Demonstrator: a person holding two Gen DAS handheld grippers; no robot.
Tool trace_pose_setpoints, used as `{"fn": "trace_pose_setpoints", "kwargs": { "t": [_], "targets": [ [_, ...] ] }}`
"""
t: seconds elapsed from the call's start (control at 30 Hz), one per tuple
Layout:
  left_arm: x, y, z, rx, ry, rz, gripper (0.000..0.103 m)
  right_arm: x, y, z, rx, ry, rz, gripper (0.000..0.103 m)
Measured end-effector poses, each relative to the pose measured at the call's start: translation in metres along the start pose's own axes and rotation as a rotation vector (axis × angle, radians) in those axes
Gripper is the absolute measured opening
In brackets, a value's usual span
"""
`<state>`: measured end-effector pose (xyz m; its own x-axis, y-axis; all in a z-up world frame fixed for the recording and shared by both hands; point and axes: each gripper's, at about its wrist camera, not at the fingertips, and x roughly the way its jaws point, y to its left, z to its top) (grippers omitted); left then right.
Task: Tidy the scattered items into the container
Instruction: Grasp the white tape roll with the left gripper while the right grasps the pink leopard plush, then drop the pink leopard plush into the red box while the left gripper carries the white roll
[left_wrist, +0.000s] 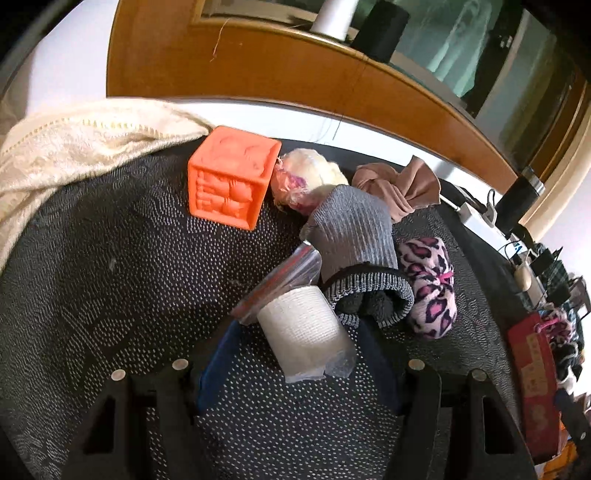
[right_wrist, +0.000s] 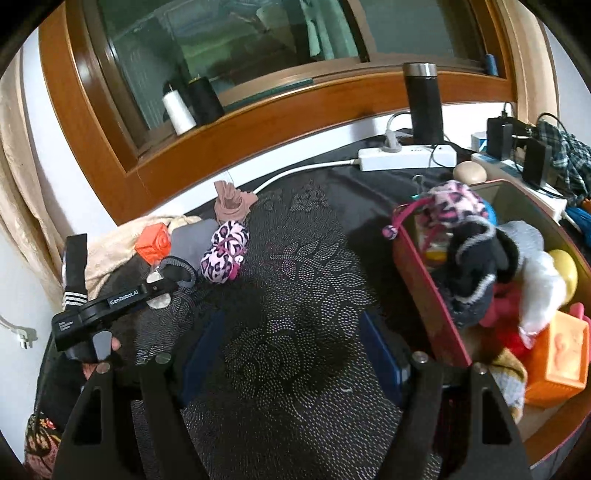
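In the left wrist view my left gripper (left_wrist: 299, 354) is open, its fingers either side of a white bandage roll (left_wrist: 301, 325) in a clear bag. Beyond it lie a grey sock (left_wrist: 354, 240), a pink leopard sock ball (left_wrist: 432, 288), an orange cube (left_wrist: 231, 175), a cream and pink fluffy ball (left_wrist: 306, 181) and a tan knotted cloth (left_wrist: 399, 188). In the right wrist view my right gripper (right_wrist: 291, 354) is open and empty above the dark cloth. The red box (right_wrist: 424, 280) at the right holds socks, a yellow ball and an orange cube (right_wrist: 557, 362). The left gripper (right_wrist: 122, 299) shows at the left.
A cream cloth (left_wrist: 62, 155) lies at the back left. A white power strip (right_wrist: 406, 157), a black flask (right_wrist: 423, 103) and chargers stand along the back by the wooden window frame. Thread spools (right_wrist: 181, 109) sit on the sill.
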<state>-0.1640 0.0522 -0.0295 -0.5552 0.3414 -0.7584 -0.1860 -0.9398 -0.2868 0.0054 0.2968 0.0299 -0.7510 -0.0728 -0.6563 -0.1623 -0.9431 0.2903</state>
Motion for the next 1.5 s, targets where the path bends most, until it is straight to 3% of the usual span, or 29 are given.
{"fn": "trace_pose_setpoints", "kwargs": {
  "t": [0.1,0.13,0.37,0.7,0.87,0.93,1.03,1.17,1.5],
  "targets": [
    [-0.001,0.004,0.001,-0.008,0.001,-0.018,0.046,0.013,0.014,0.004,-0.035,0.017,-0.003,0.078],
    [-0.002,0.007,0.001,-0.016,-0.003,-0.019,0.044,0.019,0.018,0.008,-0.044,0.024,0.005,0.078],
    [-0.018,0.022,0.007,-0.069,-0.043,-0.037,0.044,0.065,0.049,0.036,-0.028,0.088,0.085,0.078],
    [-0.032,0.028,0.013,-0.106,-0.070,-0.054,0.044,0.146,0.080,0.054,-0.069,0.158,0.023,0.077],
    [-0.025,0.033,0.021,-0.084,-0.053,-0.074,0.044,0.171,0.085,0.048,-0.122,0.197,0.016,0.062],
    [-0.024,0.032,0.019,-0.082,-0.049,-0.071,0.044,0.168,0.090,0.045,-0.152,0.201,0.036,0.044],
    [-0.022,0.030,0.017,-0.077,-0.043,-0.069,0.044,0.156,0.094,0.042,-0.185,0.181,0.033,0.036],
    [-0.023,0.026,0.016,-0.066,-0.049,-0.070,0.044,0.117,0.085,0.043,-0.178,0.121,0.057,0.036],
    [-0.024,0.014,0.008,-0.026,-0.044,-0.074,0.044,0.003,-0.025,0.065,-0.036,-0.034,-0.123,0.036]
  ]
}}
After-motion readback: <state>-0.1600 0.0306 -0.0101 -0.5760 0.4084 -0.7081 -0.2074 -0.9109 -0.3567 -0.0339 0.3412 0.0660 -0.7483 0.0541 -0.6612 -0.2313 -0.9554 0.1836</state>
